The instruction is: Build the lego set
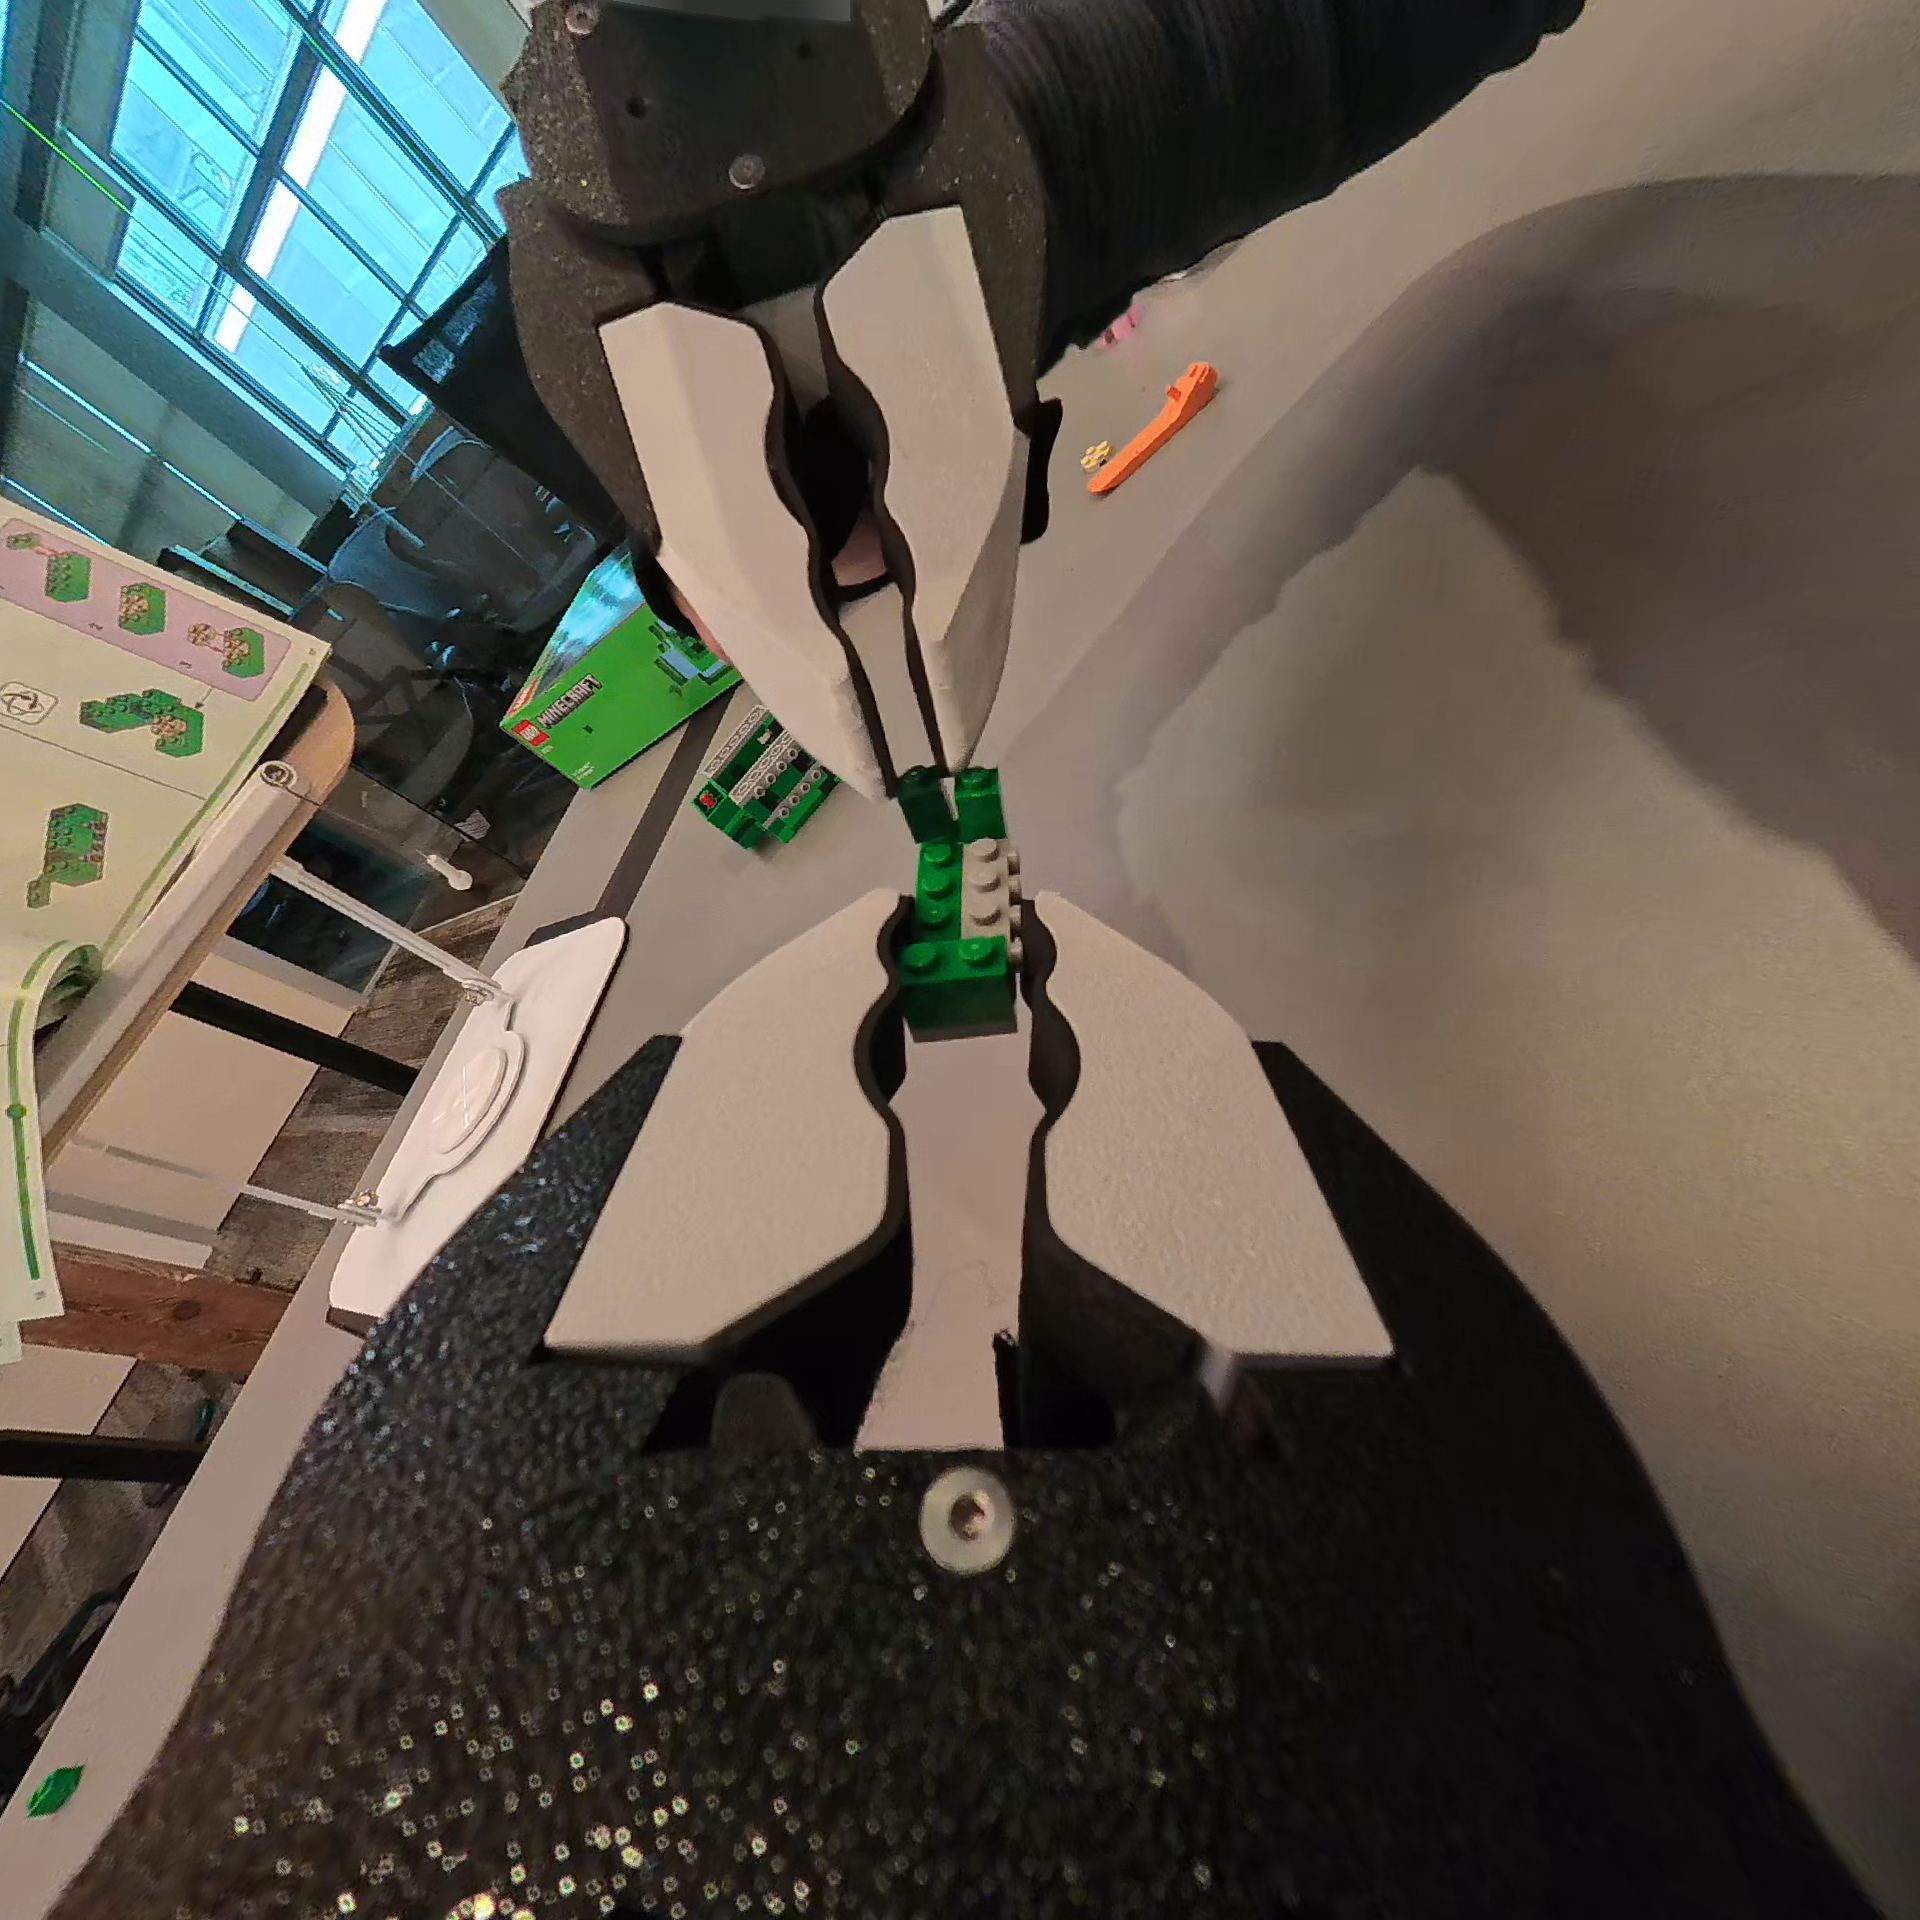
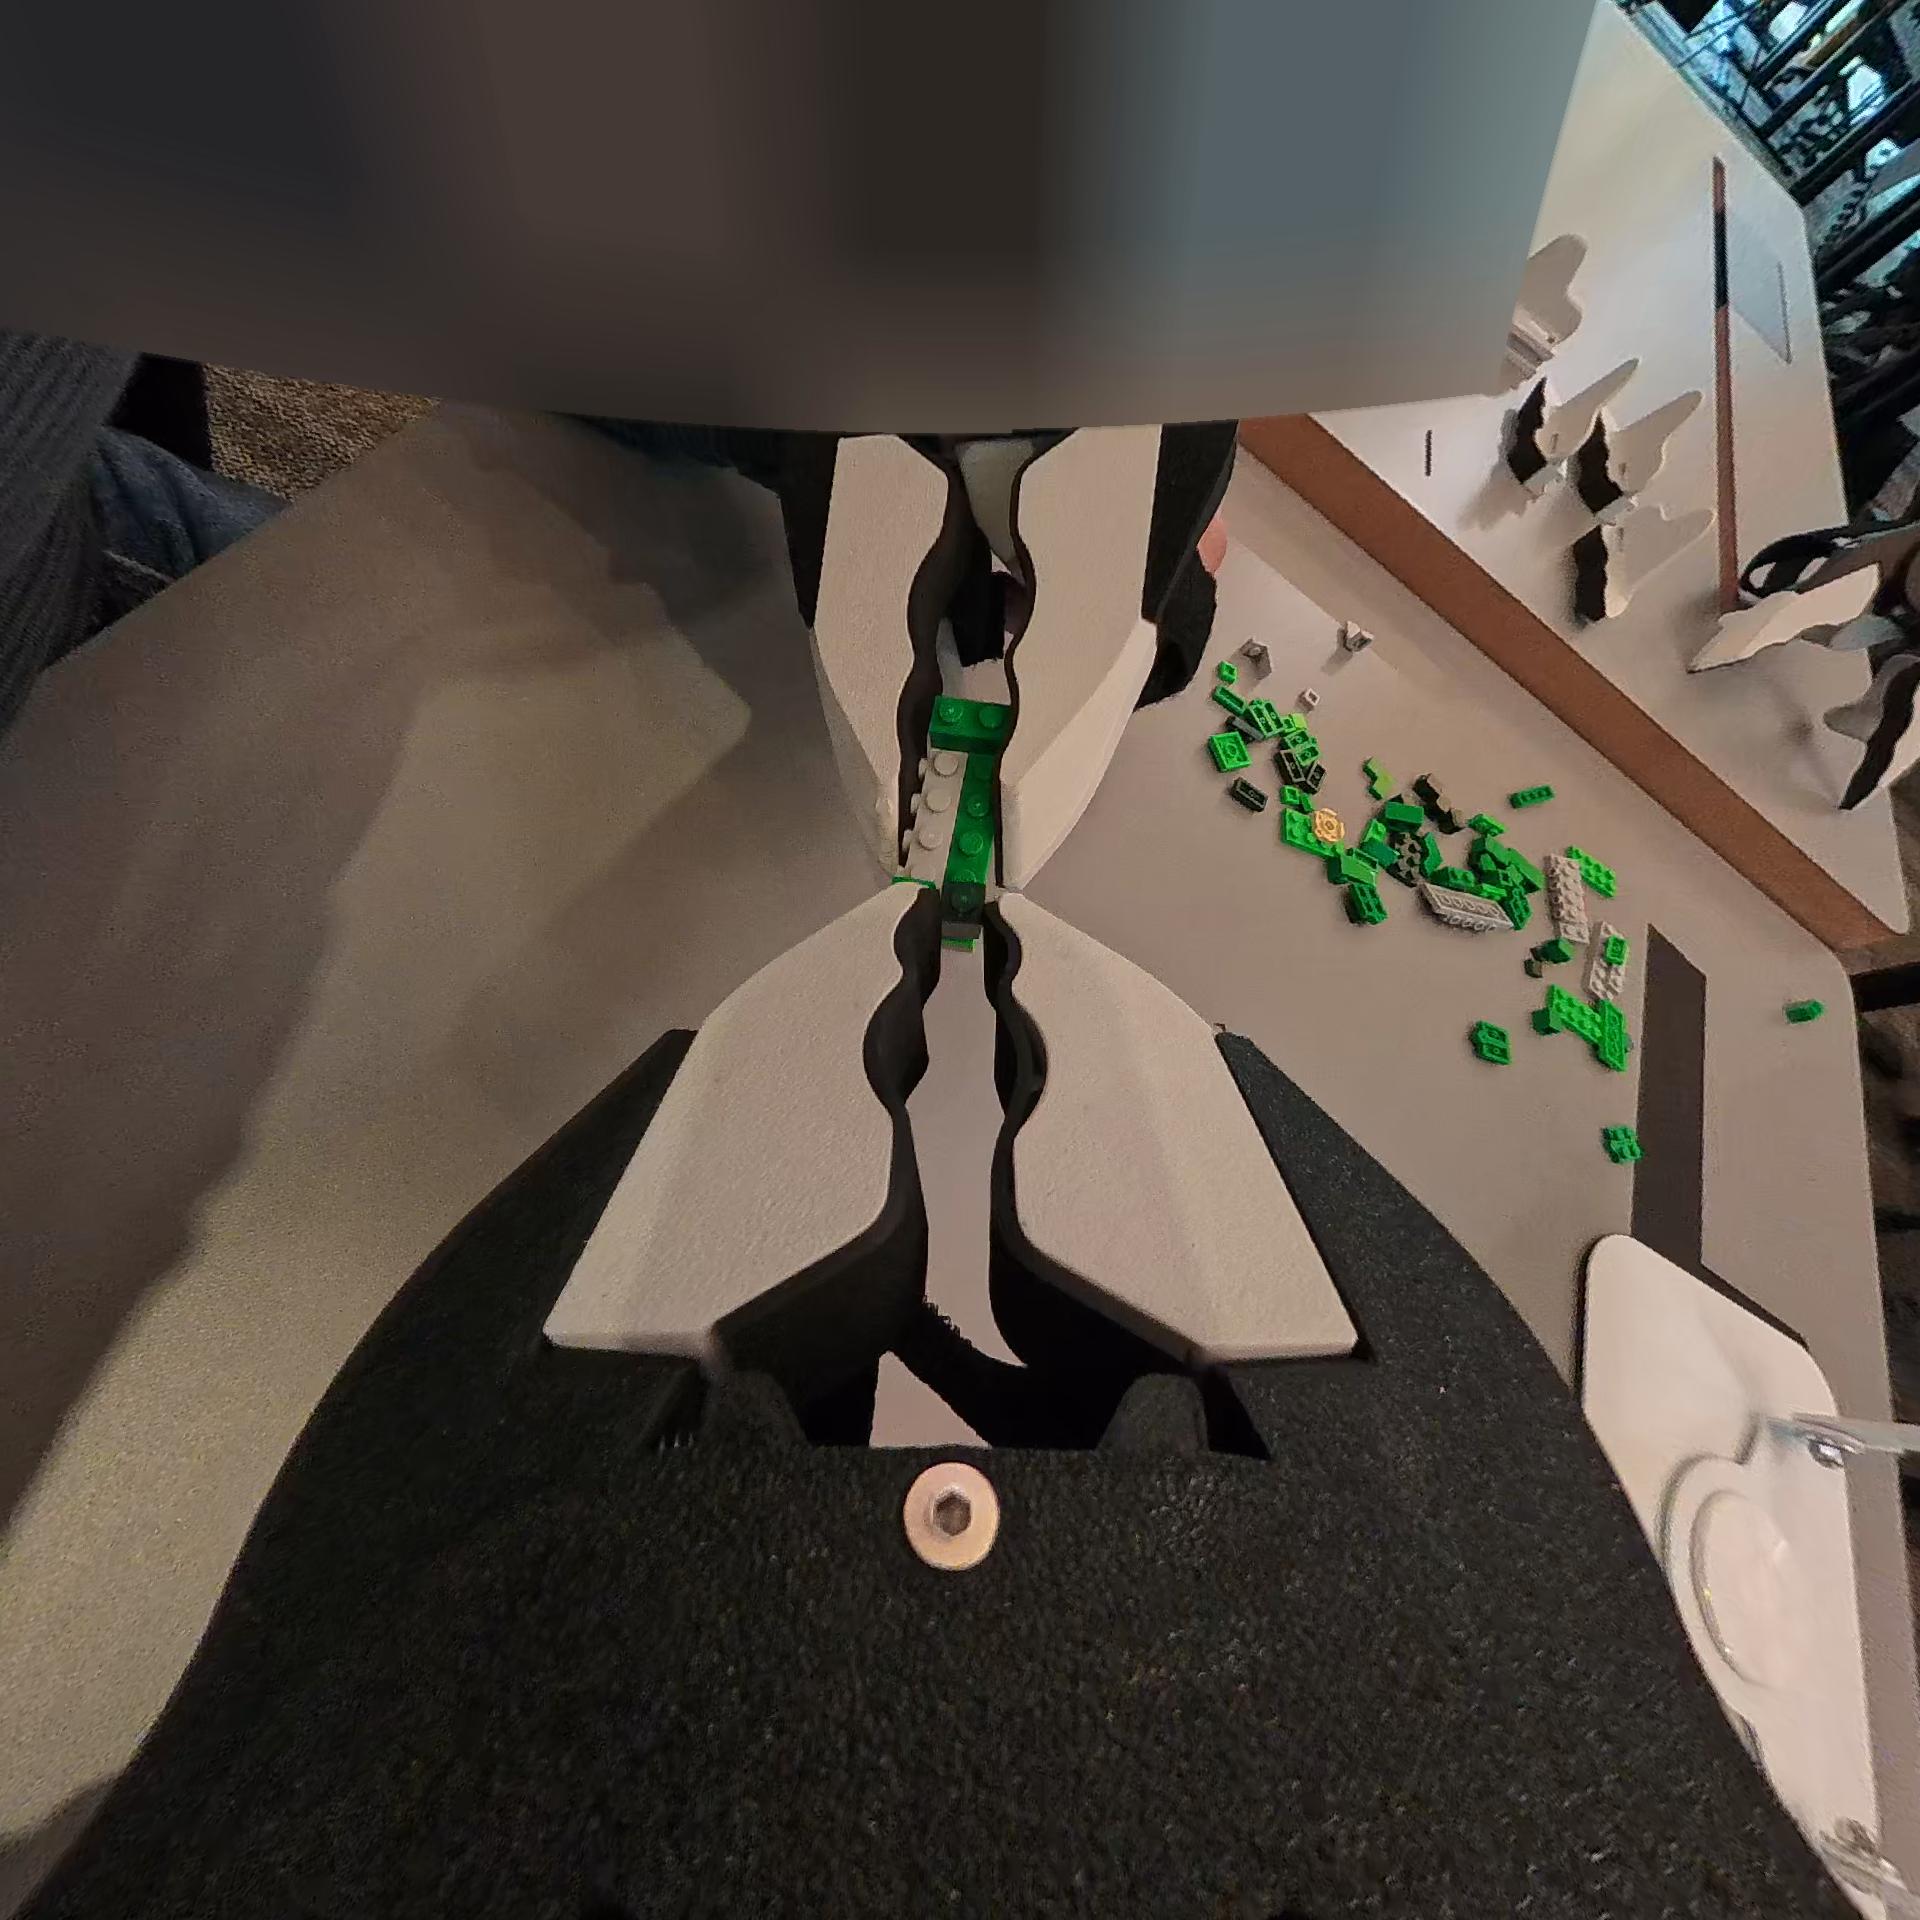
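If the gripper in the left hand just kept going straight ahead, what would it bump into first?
Most likely the right gripper, which faces it directly across the green and grey lego assembly already clamped in the left gripper. Depth is hard to judge.

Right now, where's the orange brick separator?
Left wrist view, upper right: the orange brick separator lies on the grey table, right of the right gripper, with a small tan piece beside it.

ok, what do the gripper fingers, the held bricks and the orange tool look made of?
Fingers: likely 3D-printed plastic, matte grainy white faces over dark, perhaps rubbery pads.
Bricks: glossy moulded plastic, green and grey, crisp studs catching light.
Orange tool: smooth plastic, uniform colour; too small to say more.
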Motion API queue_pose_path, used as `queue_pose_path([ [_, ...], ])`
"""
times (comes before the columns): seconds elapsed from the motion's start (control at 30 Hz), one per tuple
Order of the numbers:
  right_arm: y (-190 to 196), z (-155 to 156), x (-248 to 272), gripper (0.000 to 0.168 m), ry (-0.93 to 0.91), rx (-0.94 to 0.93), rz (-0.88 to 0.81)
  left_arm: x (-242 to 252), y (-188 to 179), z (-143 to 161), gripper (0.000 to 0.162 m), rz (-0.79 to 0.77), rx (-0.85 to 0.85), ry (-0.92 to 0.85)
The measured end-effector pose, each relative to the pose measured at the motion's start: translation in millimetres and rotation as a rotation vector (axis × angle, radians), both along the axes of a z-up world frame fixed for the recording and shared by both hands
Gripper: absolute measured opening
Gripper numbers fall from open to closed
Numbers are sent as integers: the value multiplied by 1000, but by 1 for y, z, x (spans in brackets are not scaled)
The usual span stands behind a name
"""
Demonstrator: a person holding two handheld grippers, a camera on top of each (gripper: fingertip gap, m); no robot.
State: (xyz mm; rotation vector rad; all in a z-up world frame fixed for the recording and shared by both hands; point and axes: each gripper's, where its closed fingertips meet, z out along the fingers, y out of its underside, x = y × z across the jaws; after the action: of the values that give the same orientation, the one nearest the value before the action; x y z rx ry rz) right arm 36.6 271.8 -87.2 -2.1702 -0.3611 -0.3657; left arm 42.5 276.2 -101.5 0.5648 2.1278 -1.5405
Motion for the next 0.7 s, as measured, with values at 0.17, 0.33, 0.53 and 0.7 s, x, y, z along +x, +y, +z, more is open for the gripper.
queue_pose_path([
  [0.17,0,-1,0,7,19,-14,-15,0,0,0,19,0,1,3],
  [0.33,-2,-2,-2,8,56,-37,-6,-2,-1,-1,18,-9,4,7],
  [0.53,-2,-1,-6,10,105,-53,17,-3,-1,0,18,-16,-5,14],
  [0.7,-3,-1,-4,11,111,-59,2,-1,-1,-1,19,-7,-2,21],
])
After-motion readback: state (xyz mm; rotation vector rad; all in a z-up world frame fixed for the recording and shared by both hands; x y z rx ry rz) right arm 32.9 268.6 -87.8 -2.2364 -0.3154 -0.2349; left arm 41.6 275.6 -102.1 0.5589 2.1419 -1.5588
